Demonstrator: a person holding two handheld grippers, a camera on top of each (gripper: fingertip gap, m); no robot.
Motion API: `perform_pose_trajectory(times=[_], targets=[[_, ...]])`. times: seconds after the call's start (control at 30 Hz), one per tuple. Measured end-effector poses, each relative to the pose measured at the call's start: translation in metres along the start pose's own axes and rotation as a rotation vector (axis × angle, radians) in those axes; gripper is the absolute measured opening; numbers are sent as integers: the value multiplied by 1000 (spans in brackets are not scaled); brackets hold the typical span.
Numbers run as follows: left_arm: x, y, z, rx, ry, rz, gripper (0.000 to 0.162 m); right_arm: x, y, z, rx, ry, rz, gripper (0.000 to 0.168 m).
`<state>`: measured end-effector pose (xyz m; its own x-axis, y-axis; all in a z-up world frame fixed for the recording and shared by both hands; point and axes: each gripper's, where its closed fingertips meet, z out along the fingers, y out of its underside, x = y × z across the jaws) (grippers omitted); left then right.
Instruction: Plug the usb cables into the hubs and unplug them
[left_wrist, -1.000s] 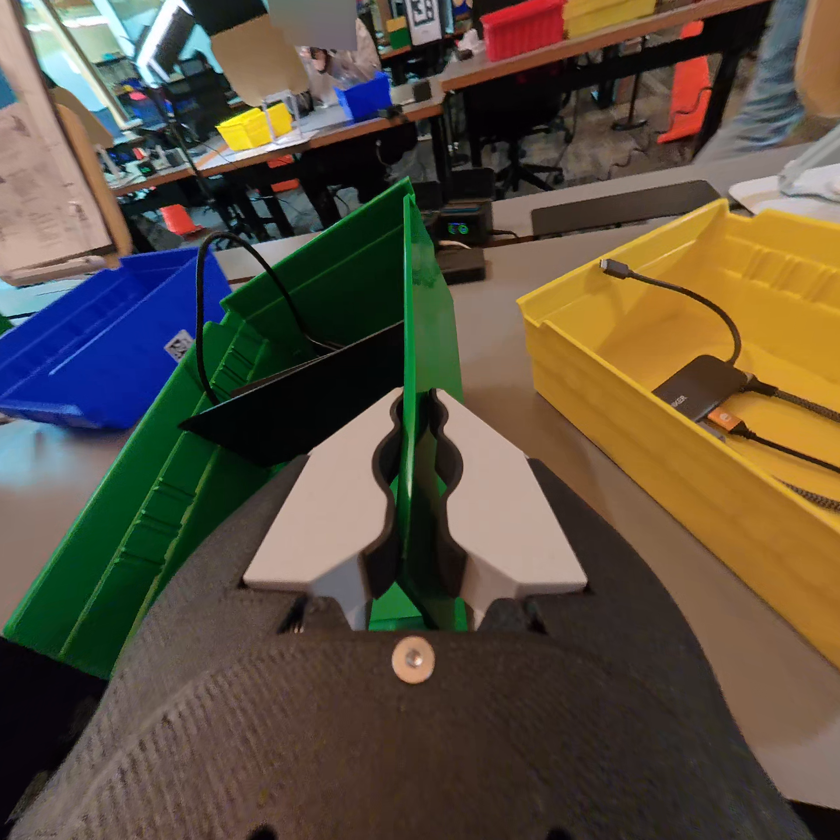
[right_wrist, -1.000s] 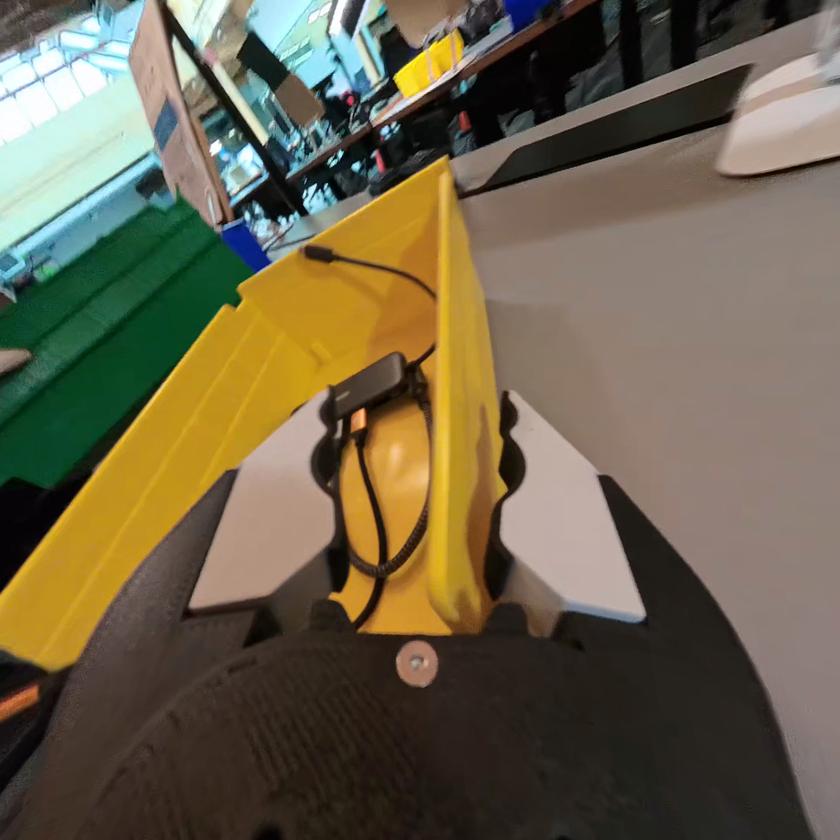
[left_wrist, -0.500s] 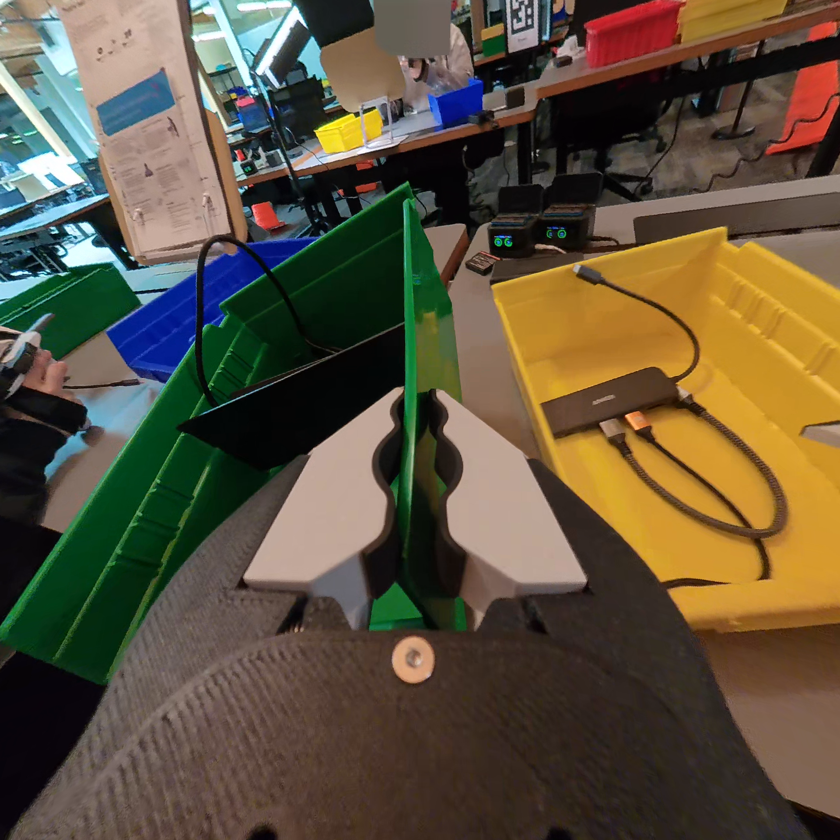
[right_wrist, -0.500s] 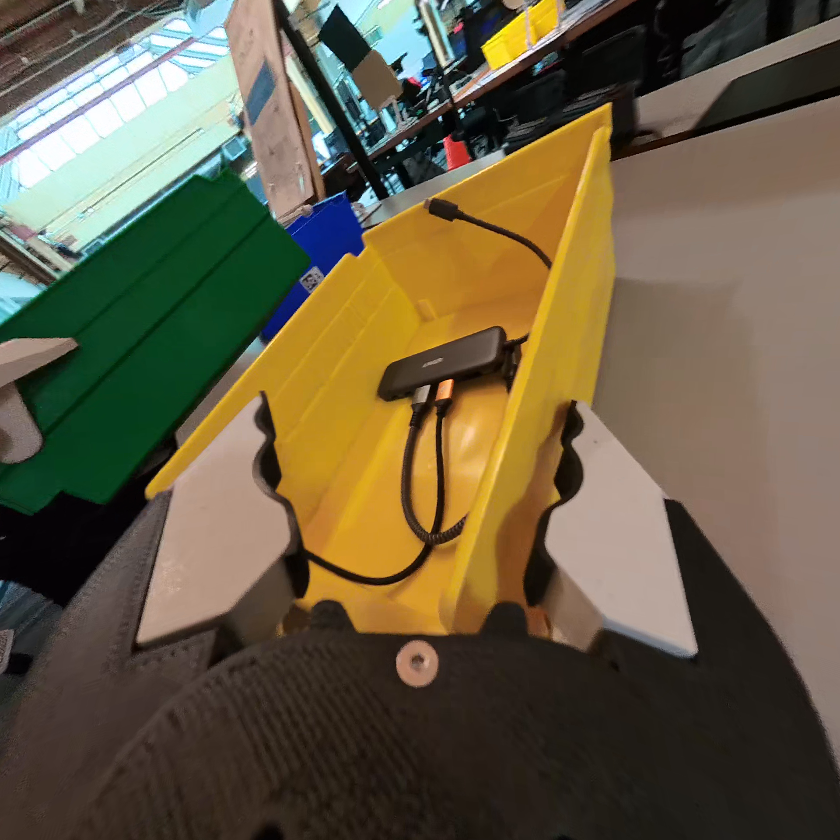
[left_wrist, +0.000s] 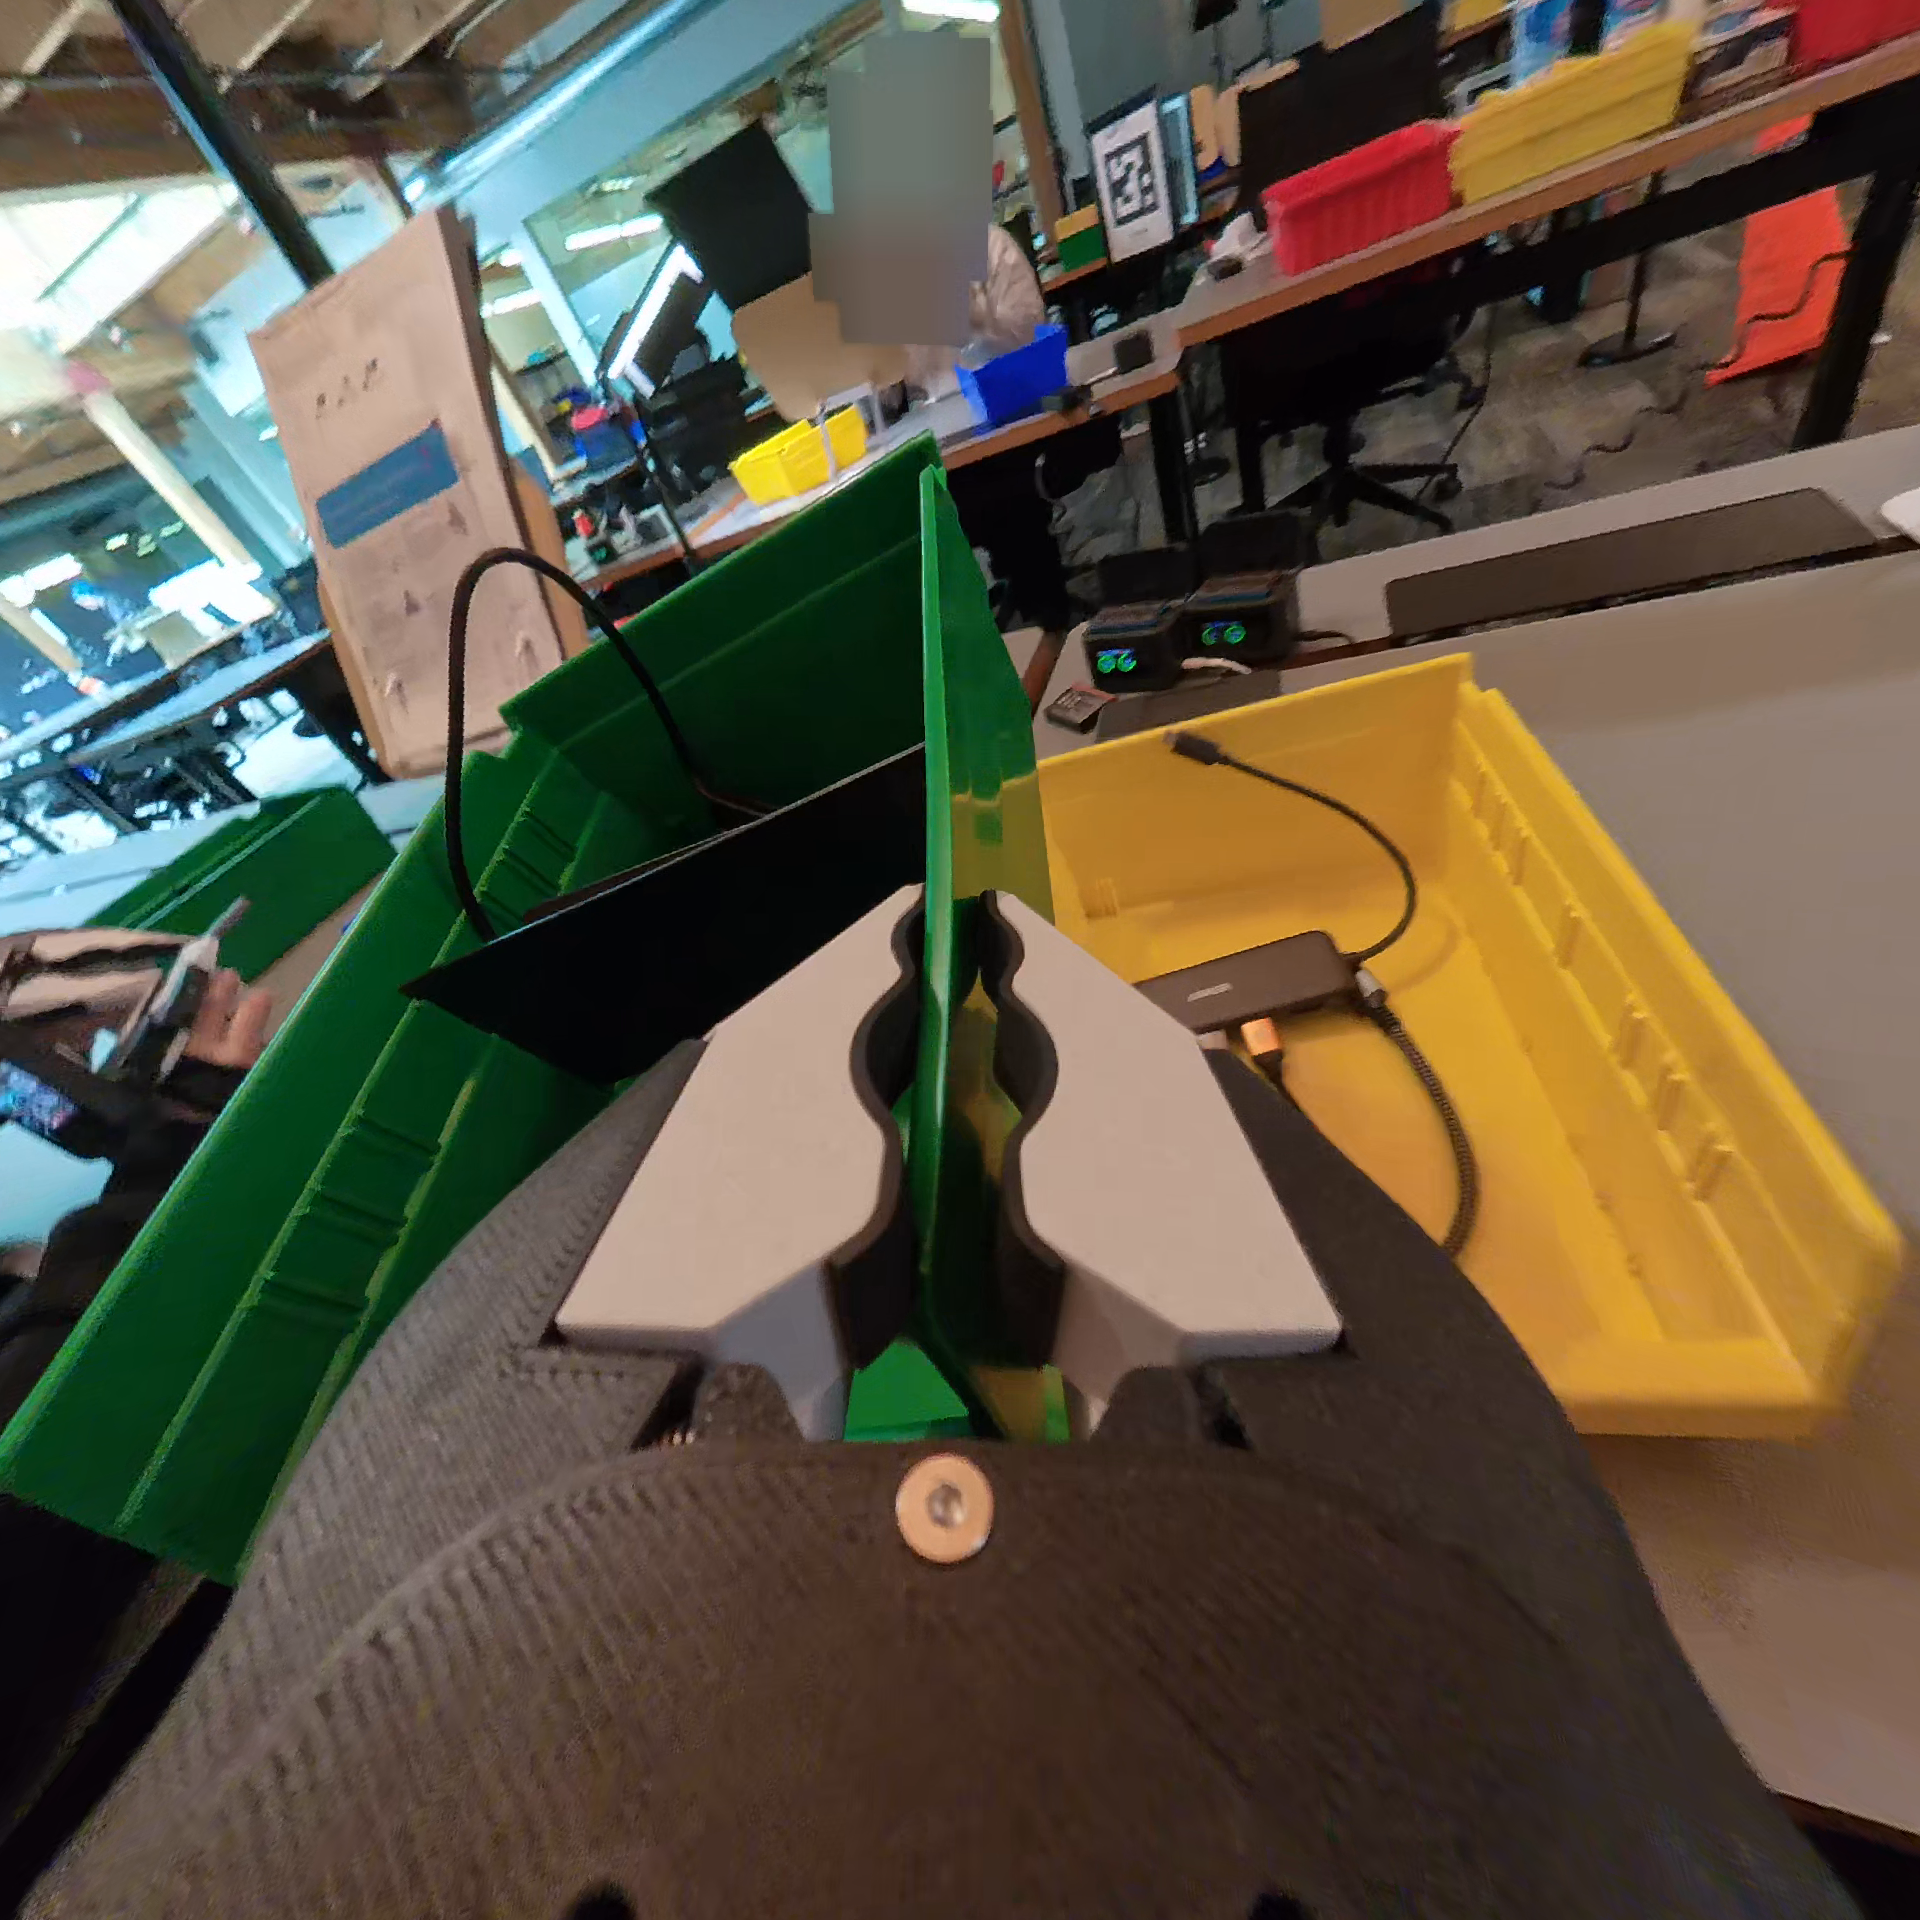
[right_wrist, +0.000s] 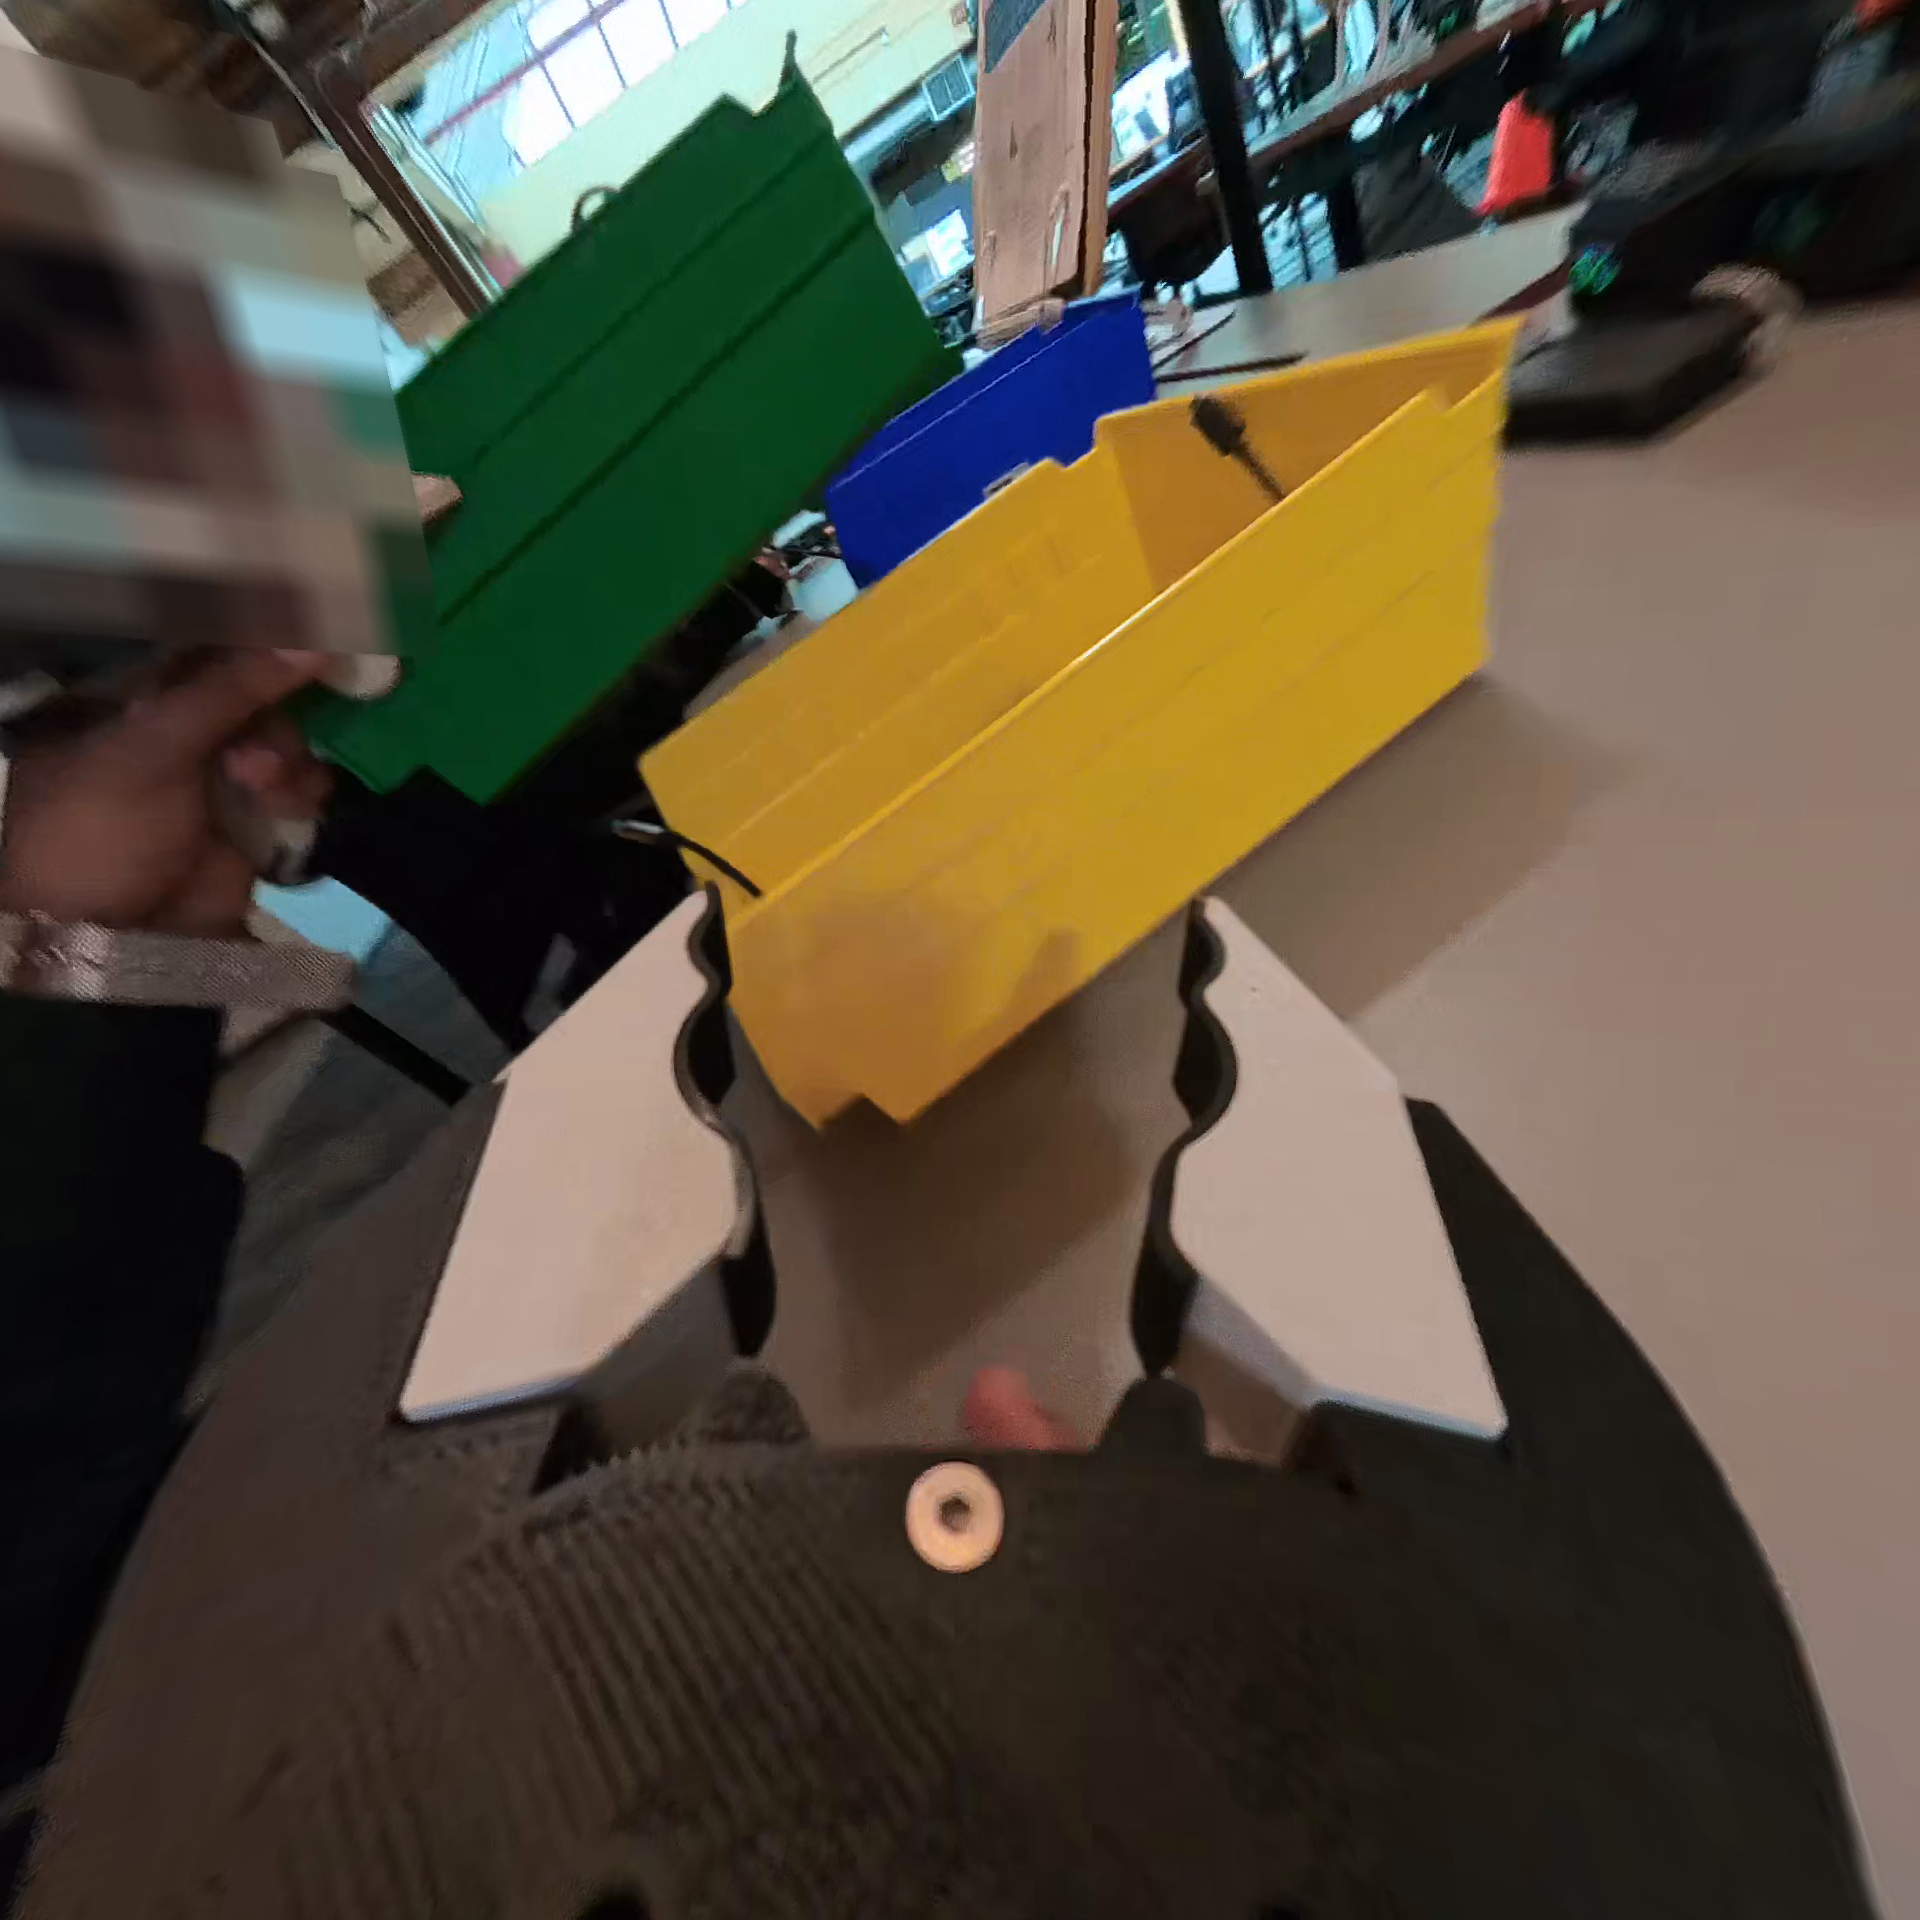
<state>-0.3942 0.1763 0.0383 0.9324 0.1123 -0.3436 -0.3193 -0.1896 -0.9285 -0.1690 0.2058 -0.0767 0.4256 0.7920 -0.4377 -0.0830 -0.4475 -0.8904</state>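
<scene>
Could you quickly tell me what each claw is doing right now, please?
Left claw: closed on the green bin wall.
Right claw: open, holding nothing.

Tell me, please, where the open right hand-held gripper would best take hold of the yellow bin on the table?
Probably the yellow bin is best taken by its thin long side wall, from above, one finger inside and one outside. That upright wall faces the right hand-held gripper, whose jaws stand wide apart. The near end seems safest: the hub and its braided cable lie on the floor farther in.
</scene>
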Motion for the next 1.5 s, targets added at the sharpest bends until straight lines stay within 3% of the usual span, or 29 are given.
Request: perform_pose_trajectory(times=[0.17,0.4,0.53,0.7,0.9,1.1,1.23,1.3,1.43,1.5], targets=[[51,-46,-21,102,111,48,2,45,-13,-89,24,206,-160,84],[172,-103,-74,280,433,62,3,73,-28,-216,205,362,11,81],[256,-111,-108,344,662,56,3,76,-31,-279,288,466,-12,81],[349,-89,-131,349,876,98,4,73,-33,-330,325,589,-110,82],[420,-45,-134,279,1018,187,5,70,-21,-345,341,621,-82,80],[458,-18,-131,274,1060,203,5,50,26,-302,180,518,-18,74],[490,-6,-144,305,1102,149,0,24,31,-284,186,409,-14,85],[502,-9,-154,313,1153,147,12,13,28,-282,251,357,46,87],[506,-20,-191,288,1484,-62,56,10,27,-285,345,384,109,104],[489,-37,-197,343,1545,-171,54,12,27,-293,356,414,105,113]])
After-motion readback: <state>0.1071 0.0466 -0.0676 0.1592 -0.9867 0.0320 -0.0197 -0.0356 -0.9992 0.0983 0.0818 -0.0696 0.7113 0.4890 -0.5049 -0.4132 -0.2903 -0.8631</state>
